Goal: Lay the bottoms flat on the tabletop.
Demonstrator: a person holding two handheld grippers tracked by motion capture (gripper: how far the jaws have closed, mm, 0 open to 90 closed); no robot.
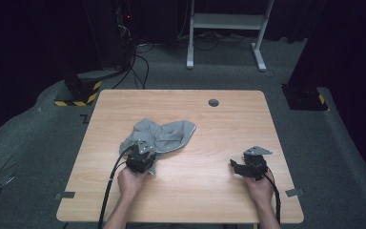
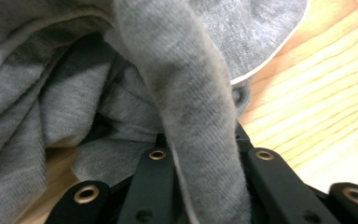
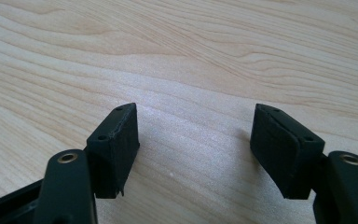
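Observation:
A crumpled grey garment (image 1: 164, 133) with a pale hem lies left of centre on the wooden table (image 1: 205, 200). My left gripper (image 1: 141, 156) sits at the garment's near edge. In the left gripper view a fold of the grey garment (image 2: 186, 93) runs down between the two black jaws, which are closed in on it, so the left gripper (image 2: 200, 154) is shut on the cloth. My right gripper (image 1: 239, 167) rests near the front right of the table, well apart from the garment. In its own view the right gripper (image 3: 195, 144) is open over bare wood, pads (image 3: 121, 144) empty.
A round cable hole (image 1: 213, 102) sits near the table's far edge. Small tape marks (image 1: 65, 195) (image 1: 291, 192) lie at the two front corners. Behind the table stand a white desk frame (image 1: 226, 21) and a black-and-yellow striped base (image 1: 78, 93).

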